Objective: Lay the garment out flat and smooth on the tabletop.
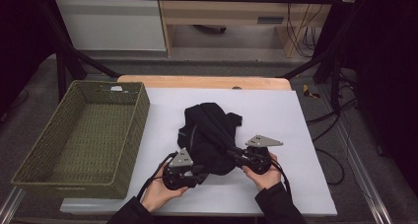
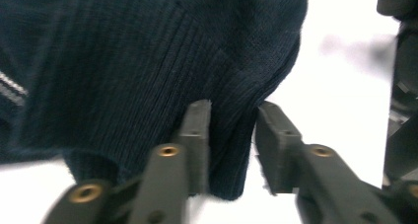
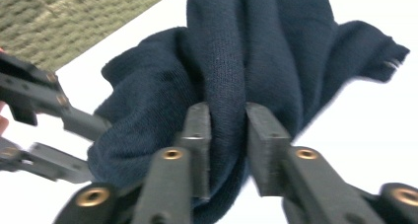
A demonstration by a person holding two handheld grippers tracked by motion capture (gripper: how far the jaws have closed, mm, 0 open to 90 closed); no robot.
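You have one dark knitted garment (image 1: 209, 135) to deal with, one woven basket (image 1: 84, 135), and two claws. The garment lies bunched near the middle of the white surface (image 1: 276, 115), to the right of the basket and well apart from it.

Your left claw (image 1: 197, 170) sits at the garment's near left edge. In the left gripper view a ribbed fold (image 2: 231, 150) stands between its jaws; the left pad lies against the cloth, the right pad stands just off it with a sliver of white showing, so this claw is open around the fold rather than clamped.

Your right claw (image 1: 236, 155) sits at the garment's near right edge, and its jaws are closed on a thick roll of the knit (image 3: 226, 110) (both pads press into it in the right gripper view). Your left claw (image 3: 59, 125) shows beyond the garment's far side there.

Bare white surface lies open to the right of the garment and behind it, up to the wooden edge (image 1: 207, 81). In front of the garment, the near edge of the surface is close to your hands.
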